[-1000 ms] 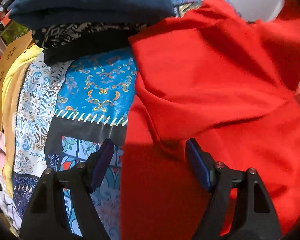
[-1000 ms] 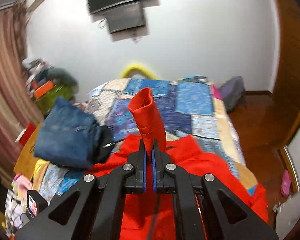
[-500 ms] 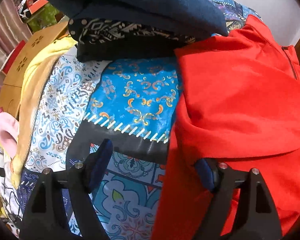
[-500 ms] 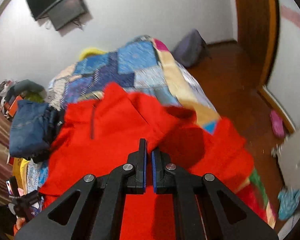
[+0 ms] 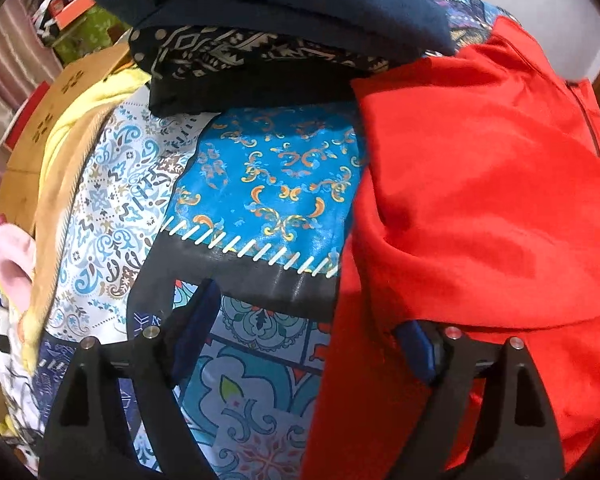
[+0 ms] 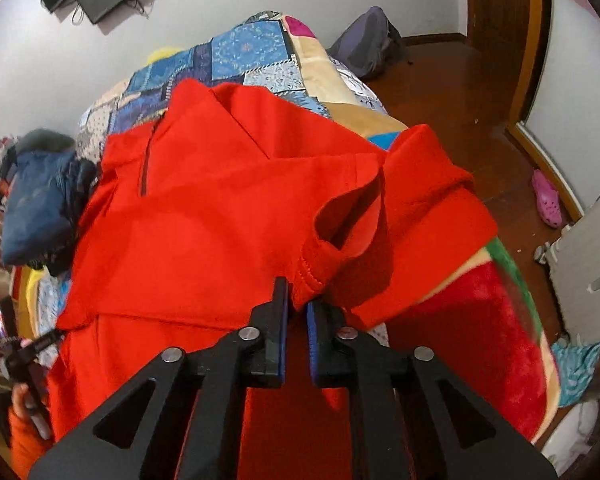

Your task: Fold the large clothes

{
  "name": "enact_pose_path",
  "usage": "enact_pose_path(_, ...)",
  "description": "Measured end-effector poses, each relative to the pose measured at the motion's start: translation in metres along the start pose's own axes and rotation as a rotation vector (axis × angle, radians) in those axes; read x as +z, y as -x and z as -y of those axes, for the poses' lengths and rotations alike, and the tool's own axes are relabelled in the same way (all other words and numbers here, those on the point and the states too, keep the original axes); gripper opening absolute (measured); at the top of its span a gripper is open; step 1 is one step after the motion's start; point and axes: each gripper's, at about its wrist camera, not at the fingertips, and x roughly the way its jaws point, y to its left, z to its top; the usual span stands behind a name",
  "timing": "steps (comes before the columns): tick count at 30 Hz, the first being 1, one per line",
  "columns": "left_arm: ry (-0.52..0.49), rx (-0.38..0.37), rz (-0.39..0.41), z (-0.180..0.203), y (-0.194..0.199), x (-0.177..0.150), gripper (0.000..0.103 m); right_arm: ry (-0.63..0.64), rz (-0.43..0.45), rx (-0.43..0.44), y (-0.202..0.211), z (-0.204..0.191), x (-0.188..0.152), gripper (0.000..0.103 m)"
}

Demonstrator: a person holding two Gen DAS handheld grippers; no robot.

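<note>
A large red top [image 6: 228, 216] with a short neck zip lies spread on a patchwork bedspread [image 5: 276, 196]; it also shows in the left wrist view [image 5: 484, 208]. My right gripper [image 6: 297, 312] has its jaws slightly parted, with the sleeve cuff [image 6: 320, 264] lying just at the fingertips over the folded-in sleeve. My left gripper [image 5: 308, 320] is open above the garment's left edge; its right finger [image 5: 416, 344] sits under a fold of red cloth, its left finger [image 5: 196, 320] over the bedspread.
A stack of folded clothes [image 5: 260, 12], dark blue on top of black patterned, lies on the bed beside the red top's shoulder. A yellow cloth [image 5: 72, 136] hangs at the bed's left edge. A red fleece blanket [image 6: 476, 332], wooden floor and a pink shoe [image 6: 546, 200] are to the right.
My right gripper carried the red sleeve down across the garment and its jaws have parted slightly at the cuff. My left gripper shifted slightly along the garment's left edge, still open.
</note>
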Motion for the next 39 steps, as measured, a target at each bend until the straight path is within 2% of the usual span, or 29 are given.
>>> enact_pose_path(4,-0.058,0.002,-0.002,0.010,0.015,-0.006,0.084,0.021,-0.005,-0.024,0.008,0.002,-0.004,0.020)
enact_pose_path(9,-0.130,-0.024,0.033,0.018,0.045,-0.011,0.084,0.036,0.006,-0.042,0.022,0.008,-0.005,0.022)
enact_pose_path(17,-0.226,-0.107,0.171,0.053,0.117,-0.003,0.084,0.007,0.104,-0.029,0.054,0.017,0.009,0.023)
enact_pose_path(19,-0.237,-0.128,0.209,0.064,0.132,0.004,0.084,0.004,0.128,-0.028,0.061,0.018,0.014,0.026)
enact_pose_path(20,-0.243,-0.139,0.231,0.070,0.139,0.008,0.084,0.001,0.142,-0.029,0.065,0.017,0.016,0.034)
enact_pose_path(22,-0.251,-0.159,0.266,0.081,0.151,0.016,0.084,-0.014,0.183,-0.032,0.072,0.021,0.020,0.057)
enact_pose_path(24,-0.260,-0.179,0.295,0.093,0.158,0.024,0.087,-0.031,0.232,-0.042,0.077,0.026,0.021,0.063)
enact_pose_path(26,-0.270,-0.188,0.319,0.106,0.163,0.032,0.088,-0.052,0.253,-0.058,0.078,0.033,0.024,0.064)
enact_pose_path(32,-0.300,-0.225,0.297,0.141,0.151,0.046,0.088,-0.178,0.196,-0.059,0.052,0.069,0.028,0.065)
enact_pose_path(39,-0.328,-0.243,0.206,0.171,0.114,0.048,0.088,-0.350,0.059,-0.004,0.004,0.117,0.021,0.065)
